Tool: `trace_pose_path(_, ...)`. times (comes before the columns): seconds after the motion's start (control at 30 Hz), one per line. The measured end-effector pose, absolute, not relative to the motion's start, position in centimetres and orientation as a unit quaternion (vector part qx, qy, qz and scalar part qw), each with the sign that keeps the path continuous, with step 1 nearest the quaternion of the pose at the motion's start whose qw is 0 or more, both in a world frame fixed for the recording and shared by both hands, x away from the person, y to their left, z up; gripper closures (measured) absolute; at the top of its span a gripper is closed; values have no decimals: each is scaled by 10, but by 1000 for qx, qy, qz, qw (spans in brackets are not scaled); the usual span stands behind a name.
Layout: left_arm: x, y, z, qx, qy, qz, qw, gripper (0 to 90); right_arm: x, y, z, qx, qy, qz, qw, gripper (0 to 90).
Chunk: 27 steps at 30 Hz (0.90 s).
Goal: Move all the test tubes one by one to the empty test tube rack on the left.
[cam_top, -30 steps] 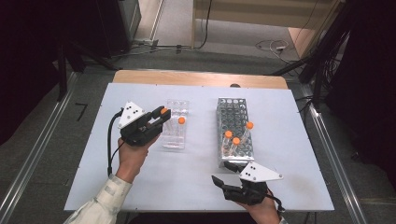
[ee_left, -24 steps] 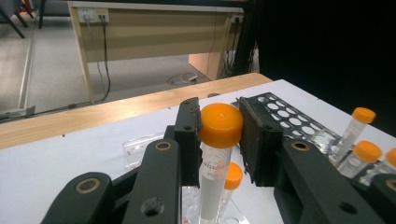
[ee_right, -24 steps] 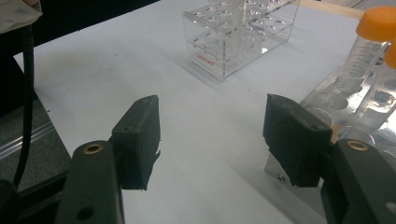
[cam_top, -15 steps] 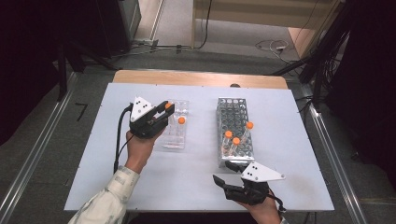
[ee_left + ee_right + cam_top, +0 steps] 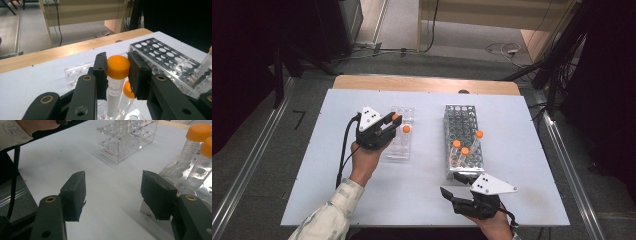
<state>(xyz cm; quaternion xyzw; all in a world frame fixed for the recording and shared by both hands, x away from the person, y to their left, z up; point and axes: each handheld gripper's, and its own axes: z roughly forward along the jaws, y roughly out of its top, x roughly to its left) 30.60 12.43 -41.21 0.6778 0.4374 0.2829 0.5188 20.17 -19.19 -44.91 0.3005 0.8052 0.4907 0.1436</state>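
Observation:
My left gripper (image 5: 394,119) (image 5: 117,65) is shut on the orange cap of a clear tube (image 5: 117,67) (image 5: 396,117). The tube hangs upright over the clear acrylic rack (image 5: 398,148) (image 5: 74,72). A second orange-capped tube (image 5: 406,129) (image 5: 128,90) stands in that rack just beyond it. The metal rack (image 5: 460,120) (image 5: 160,51) to the right holds three orange-capped tubes (image 5: 465,150) (image 5: 198,134). My right gripper (image 5: 454,184) (image 5: 114,192) is open above the white table by the metal rack's near end, nothing between its jaws.
The white tabletop (image 5: 337,175) has free room at its left and front. A wooden strip (image 5: 422,83) borders the far edge. The left hand's sleeve (image 5: 11,131) and the black cable (image 5: 343,150) trail toward the front left.
The left gripper has shifted right and a little farther away, over the clear rack, with the tube in its jaws. The right gripper has barely moved.

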Motion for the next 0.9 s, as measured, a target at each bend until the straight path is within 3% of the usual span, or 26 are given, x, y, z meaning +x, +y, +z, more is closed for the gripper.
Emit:
trace_pose_path(0.3, 306, 124, -422, 681, 442, 274, 515, 688, 202, -192, -450, 303, 805, 489, 143, 355)
trace_pose_path(0.57, 303, 126, -420, 681, 438, 265, 524, 626, 202, -192, -450, 303, 805, 490, 143, 355)
trace_pose_path(0.9, 287, 129, -415, 676, 440, 251, 535, 422, 203, -201, -446, 317, 793, 496, 156, 359)
